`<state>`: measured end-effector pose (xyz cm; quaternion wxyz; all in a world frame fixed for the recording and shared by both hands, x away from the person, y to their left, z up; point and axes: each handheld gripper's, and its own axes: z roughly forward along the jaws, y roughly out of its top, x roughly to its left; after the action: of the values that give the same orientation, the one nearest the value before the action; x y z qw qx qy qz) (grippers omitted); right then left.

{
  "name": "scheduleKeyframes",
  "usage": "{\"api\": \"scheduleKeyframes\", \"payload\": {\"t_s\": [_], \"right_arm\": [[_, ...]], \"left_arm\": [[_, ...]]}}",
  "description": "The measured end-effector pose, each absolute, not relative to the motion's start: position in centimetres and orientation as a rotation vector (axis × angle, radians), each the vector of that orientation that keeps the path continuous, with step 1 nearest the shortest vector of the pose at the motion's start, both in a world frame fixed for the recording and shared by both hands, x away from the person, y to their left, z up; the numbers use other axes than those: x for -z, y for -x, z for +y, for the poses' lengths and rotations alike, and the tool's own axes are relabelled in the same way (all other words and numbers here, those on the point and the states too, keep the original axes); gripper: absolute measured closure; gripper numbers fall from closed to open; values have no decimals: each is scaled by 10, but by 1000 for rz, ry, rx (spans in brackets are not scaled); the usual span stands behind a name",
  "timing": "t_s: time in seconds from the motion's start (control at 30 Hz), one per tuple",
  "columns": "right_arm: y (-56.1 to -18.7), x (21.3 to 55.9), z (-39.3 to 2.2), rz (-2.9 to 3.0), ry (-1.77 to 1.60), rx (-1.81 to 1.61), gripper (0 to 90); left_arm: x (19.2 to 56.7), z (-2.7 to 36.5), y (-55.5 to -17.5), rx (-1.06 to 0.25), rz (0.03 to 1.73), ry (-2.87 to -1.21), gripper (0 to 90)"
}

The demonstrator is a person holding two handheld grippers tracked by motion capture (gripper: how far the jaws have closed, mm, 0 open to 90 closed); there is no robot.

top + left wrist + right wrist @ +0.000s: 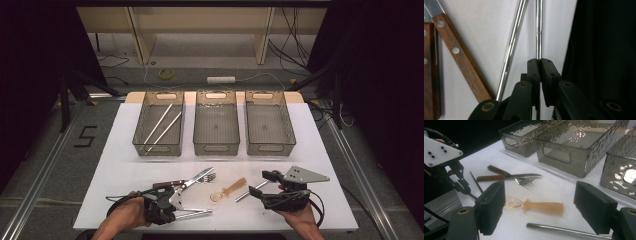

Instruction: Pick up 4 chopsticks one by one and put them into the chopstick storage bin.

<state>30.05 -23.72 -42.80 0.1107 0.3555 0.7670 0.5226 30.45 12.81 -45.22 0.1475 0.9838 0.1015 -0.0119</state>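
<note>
Left gripper (207, 212) clamped on a thin shiny metal rod (538, 30) at the near table edge; right gripper (546, 207) wide open and empty.

In the left gripper view the black jaws are pinched together on the rod's near end, with the rod running straight away from the tips; a second, matching steel rod (511, 50) lies just beside it at a slant, and a wood-handled knife (459, 55) sits further left (rivets visible). The high view puts this rod (192, 214) flat on the white table (125, 150), sticking out rightward from the left hand (122, 217). The right gripper hangs above a translucent orange plastic spoon (536, 206) that lies between its spread jaws and touches neither, with a dull grey metal rod (566, 230) just nearer the camera. Three smoky clear plastic bins (216, 125) stand well beyond, at the far side.
</note>
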Motion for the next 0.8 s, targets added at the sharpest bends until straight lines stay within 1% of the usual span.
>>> {"api": "scheduleKeyframes", "payload": {"t_s": [0.2,0.27,0.4,0.5,0.63,0.8], "right_arm": [[-301,428,-237,2252,-1046,-1537,263],[-301,428,-237,2253,-1047,-1537,263],[-301,428,-237,2253,-1049,-1536,263],[-301,428,-237,2253,-1049,-1536,263],[-301,429,-237,2251,-1055,-1535,263],[-302,429,-238,2249,-1058,-1536,262]], "left_arm": [[447,128,-306,38,376,-2795,851],[445,129,-307,22,428,-2758,851],[439,133,-313,17,489,-2710,851],[433,137,-319,-12,535,-2687,851],[426,141,-327,-37,573,-2654,851],[417,143,-340,-69,581,-2629,851]]}}
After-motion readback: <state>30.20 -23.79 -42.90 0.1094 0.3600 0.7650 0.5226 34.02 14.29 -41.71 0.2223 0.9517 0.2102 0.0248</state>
